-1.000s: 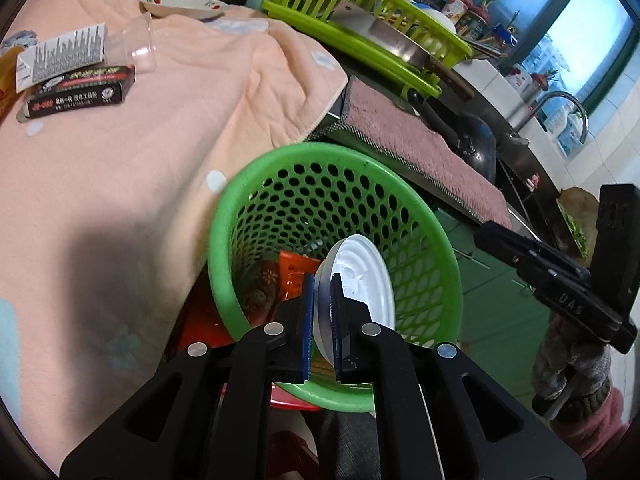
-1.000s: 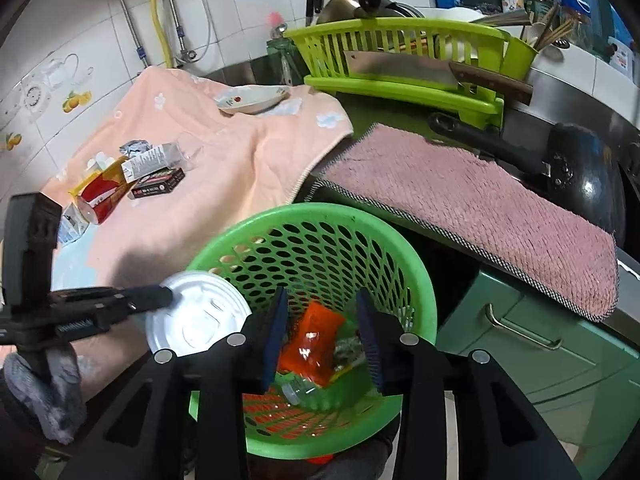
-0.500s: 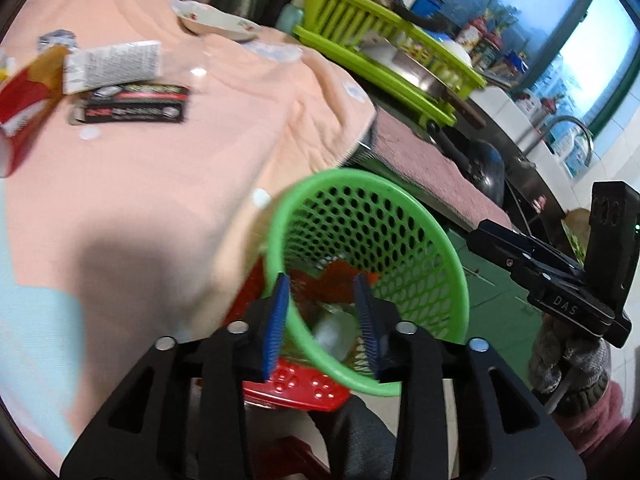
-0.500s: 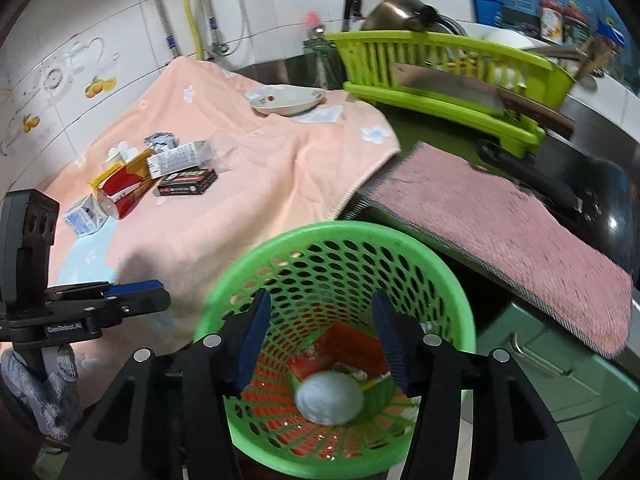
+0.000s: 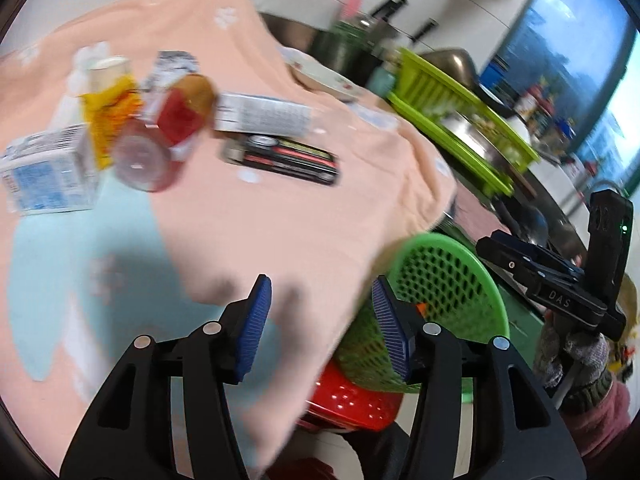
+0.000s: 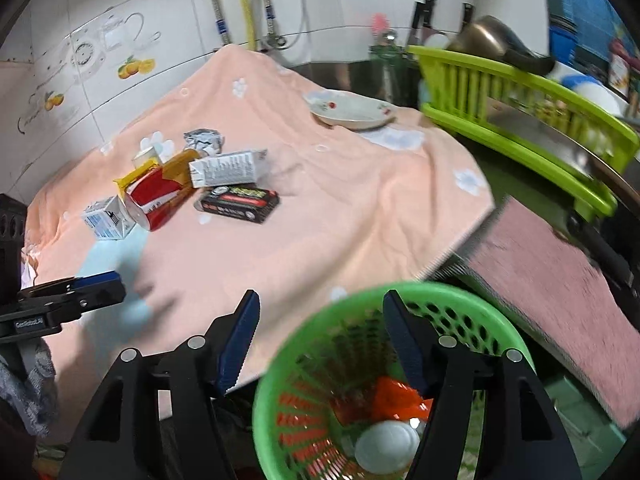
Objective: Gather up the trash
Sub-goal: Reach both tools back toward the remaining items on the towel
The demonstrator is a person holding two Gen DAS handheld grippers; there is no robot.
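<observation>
A green perforated basket (image 6: 472, 304) stands below the counter edge and holds a white round lid (image 6: 386, 446) and orange wrappers (image 6: 394, 402); it also shows in the left wrist view (image 5: 448, 276). Trash lies on the peach towel (image 6: 320, 220): a black box (image 6: 238, 202), a white carton (image 6: 226, 168), a red can (image 6: 154, 198), a blue-white carton (image 6: 106, 218). My left gripper (image 5: 320, 320) is open and empty over the towel's front edge. My right gripper (image 6: 320, 338) is open and empty above the basket's rim.
A white dish (image 6: 348, 110) sits at the towel's far edge. A green dish rack (image 6: 520, 108) and a pink mat (image 6: 560, 280) lie to the right. A red stool (image 5: 352, 400) stands under the basket.
The left gripper let the white lid drop into the basket, opened wide and swung left over the towel. The right gripper rose and opened wider.
</observation>
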